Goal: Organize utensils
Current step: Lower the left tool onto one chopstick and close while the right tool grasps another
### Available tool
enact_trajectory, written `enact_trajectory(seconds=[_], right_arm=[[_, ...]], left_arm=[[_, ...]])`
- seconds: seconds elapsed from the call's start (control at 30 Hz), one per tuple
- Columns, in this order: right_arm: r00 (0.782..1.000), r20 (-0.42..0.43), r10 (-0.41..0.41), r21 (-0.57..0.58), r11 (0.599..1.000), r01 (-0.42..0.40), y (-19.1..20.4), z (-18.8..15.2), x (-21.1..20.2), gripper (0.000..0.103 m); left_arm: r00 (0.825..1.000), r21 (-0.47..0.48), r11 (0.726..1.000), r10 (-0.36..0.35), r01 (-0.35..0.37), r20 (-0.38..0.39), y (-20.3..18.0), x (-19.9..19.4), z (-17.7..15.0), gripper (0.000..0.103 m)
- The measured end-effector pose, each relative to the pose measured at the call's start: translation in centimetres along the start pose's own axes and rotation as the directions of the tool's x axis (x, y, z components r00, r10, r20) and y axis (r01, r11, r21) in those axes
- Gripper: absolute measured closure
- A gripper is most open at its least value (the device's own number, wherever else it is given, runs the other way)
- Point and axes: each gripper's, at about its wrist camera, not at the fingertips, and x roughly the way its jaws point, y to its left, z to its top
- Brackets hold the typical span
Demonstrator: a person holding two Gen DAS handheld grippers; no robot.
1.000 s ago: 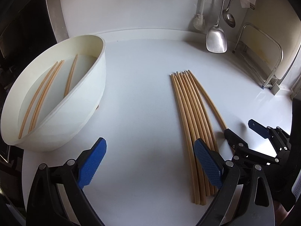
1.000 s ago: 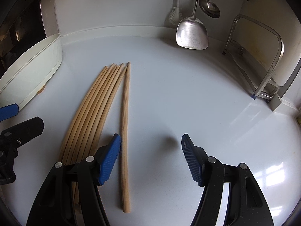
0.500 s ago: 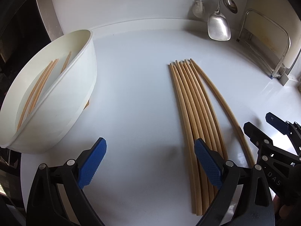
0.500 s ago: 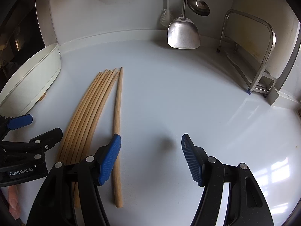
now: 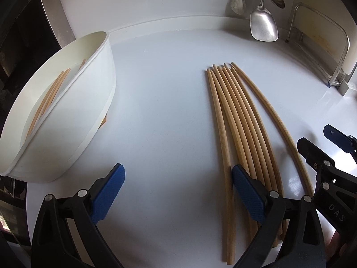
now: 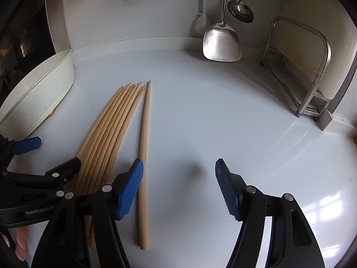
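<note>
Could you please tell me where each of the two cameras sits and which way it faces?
Left wrist: behind the open left claw, looking across the white counter at the basin and chopsticks; the right claw shows at right.
Right wrist: behind the open right claw, facing the hanging spatula; the left claw shows at left.
Shared: chopsticks, basin, spatula, ladle.
</note>
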Motion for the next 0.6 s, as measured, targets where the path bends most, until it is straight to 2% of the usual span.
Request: enact_trajectory(seconds=[0.47, 0.53, 0.6], right_arm=[[1.0, -0.026, -0.009, -0.052, 0.999, 0.008, 1.5, 0.3, 1.0, 0.039], [1.0, -0.021, -0.014, -0.063, 0.998, 0.013, 1.7, 0.3, 1.0, 0.042], [1.0, -0.019, -0.005, -0.067, 0.998, 0.003, 1.9, 0.2, 1.0, 0.049]], left_arm=[[1.0, -0.029, 1.0, 0.006, -0.007, -0.002, 0.5, 0.6, 1.1, 0.008], [1.0, -0.042, 0.999, -0.012, 0.011, -0.002, 0.6, 0.8, 1.3, 0.011], [1.0, -0.045, 0.999, -0.024, 0.024, 0.003, 0.5, 0.8, 1.5, 0.019]])
